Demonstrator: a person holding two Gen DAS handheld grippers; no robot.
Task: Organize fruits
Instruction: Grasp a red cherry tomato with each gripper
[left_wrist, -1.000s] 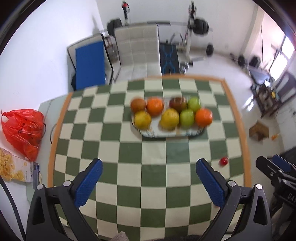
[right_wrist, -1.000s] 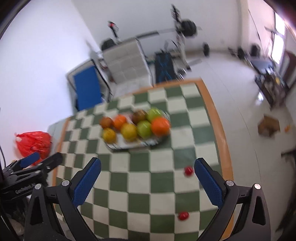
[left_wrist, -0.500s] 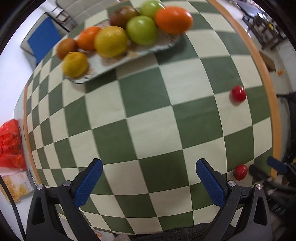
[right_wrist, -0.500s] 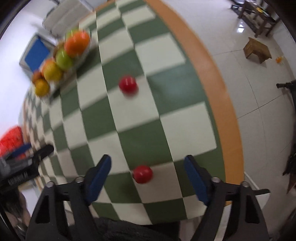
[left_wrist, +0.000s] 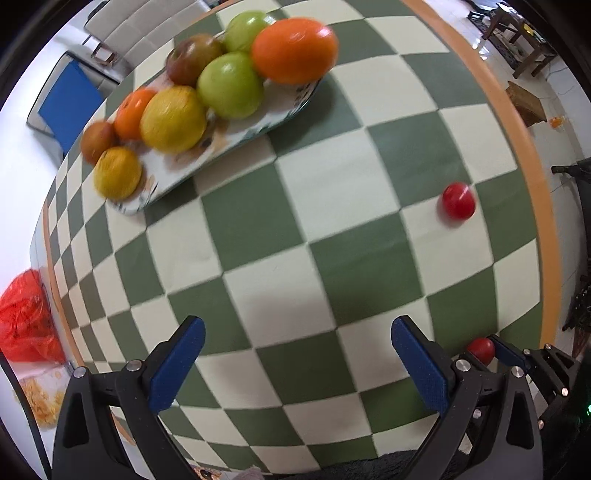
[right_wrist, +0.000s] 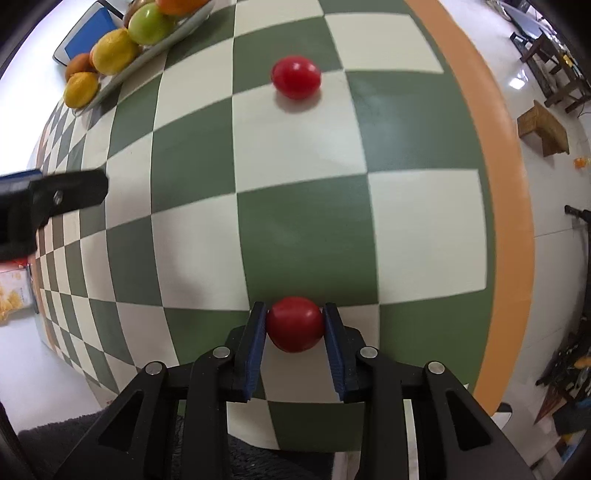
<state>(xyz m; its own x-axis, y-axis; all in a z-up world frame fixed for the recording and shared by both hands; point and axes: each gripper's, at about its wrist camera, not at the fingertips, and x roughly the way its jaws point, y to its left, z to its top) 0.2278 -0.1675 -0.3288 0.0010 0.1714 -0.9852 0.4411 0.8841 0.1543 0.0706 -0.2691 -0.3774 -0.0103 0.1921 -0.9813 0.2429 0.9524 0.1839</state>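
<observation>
My right gripper (right_wrist: 294, 325) is shut on a small red fruit (right_wrist: 294, 324) that rests on the green-and-cream checked table (right_wrist: 306, 229). A second small red fruit (right_wrist: 296, 77) lies farther ahead on the table. A long plate (left_wrist: 236, 136) at the far left holds several oranges, green apples and yellow fruits. My left gripper (left_wrist: 295, 365) is open and empty above the table's near part. In the left wrist view the held red fruit (left_wrist: 480, 350) shows between the right gripper's pads at lower right, and the loose red fruit (left_wrist: 458, 201) lies to the right.
The table has an orange rim (right_wrist: 509, 221) on the right, with floor beyond. A red plastic bag (left_wrist: 26, 317) and a cereal box (left_wrist: 40, 402) sit off the table's left edge. A blue chair (left_wrist: 68, 103) and a white chair (left_wrist: 122, 33) stand behind the table.
Both grippers came down closer to the table. My right gripper moved onto the nearer red fruit and closed on it. My left gripper stayed open.
</observation>
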